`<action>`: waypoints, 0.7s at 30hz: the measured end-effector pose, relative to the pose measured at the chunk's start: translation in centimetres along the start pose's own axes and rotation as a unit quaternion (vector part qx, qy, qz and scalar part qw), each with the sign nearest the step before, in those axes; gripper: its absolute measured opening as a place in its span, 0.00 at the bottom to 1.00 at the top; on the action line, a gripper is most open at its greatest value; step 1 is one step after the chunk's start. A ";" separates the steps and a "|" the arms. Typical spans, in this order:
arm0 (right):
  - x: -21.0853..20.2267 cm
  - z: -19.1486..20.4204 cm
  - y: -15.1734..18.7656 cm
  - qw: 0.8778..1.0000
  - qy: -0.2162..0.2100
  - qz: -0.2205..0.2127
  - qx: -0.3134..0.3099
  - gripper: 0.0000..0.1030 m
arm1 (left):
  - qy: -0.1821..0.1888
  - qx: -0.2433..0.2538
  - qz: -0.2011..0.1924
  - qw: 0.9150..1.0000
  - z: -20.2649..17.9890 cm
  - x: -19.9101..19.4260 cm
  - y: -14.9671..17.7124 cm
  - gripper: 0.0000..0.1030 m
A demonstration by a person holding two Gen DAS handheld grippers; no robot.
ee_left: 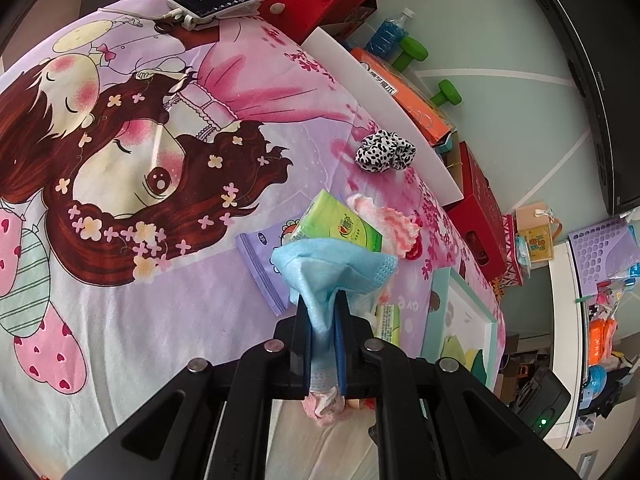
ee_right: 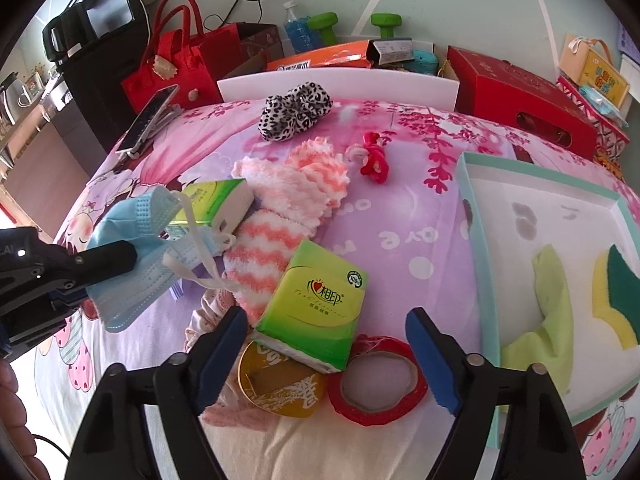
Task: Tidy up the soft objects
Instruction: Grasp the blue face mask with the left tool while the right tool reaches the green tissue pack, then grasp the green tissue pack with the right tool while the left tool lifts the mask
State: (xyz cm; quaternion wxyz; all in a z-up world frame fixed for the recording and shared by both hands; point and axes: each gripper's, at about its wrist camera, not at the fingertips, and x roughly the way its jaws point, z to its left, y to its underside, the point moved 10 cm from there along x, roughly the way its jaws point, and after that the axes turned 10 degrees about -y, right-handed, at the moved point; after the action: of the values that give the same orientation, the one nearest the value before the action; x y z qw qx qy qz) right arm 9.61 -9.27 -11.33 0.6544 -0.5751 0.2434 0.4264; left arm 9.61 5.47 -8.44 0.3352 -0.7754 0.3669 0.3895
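blue face mask (ee_left: 334, 264) pinched in left gripper (ee_left: 325, 312) above bedsheet (ee_left: 120, 320).

The bedsheet (ee_right: 400, 216) is lilac and pink with magenta blossom sprays and a brown-haired cartoon girl, and on it lie a pale blue face mask (ee_right: 132, 280), lime-green tissue packs (ee_right: 320, 304) and fluffy socks (ee_right: 260, 256) in white with coral zigzags. The scrunchie (ee_right: 294, 110) is black-and-white leopard print, the tape roll (ee_right: 378, 380) red, and the box lid (ee_right: 466, 184) mint-rimmed with a white inside, holding a yellow-and-green sponge (ee_right: 614, 292).

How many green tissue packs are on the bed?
2: one tissue pack in front of the right gripper, another behind the blue mask. More may be hidden.
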 end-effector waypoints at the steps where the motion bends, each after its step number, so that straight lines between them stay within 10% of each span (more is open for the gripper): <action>1: 0.1 0.0 0.0 1.000 -0.003 0.002 0.002 0.74 | 0.000 -0.001 -0.001 1.000 0.1 0.0 -0.1 0.09; 21: 0.6 0.6 0.1 1.000 -0.030 0.006 0.003 0.55 | -0.040 -0.010 -0.051 0.998 1.7 -2.1 -1.9 0.09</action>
State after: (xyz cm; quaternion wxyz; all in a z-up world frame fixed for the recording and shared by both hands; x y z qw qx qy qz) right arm 9.77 -8.50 -11.75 0.6606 -0.5588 0.2286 0.4463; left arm 9.70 8.45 -6.99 0.3614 -0.7802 0.3094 0.4061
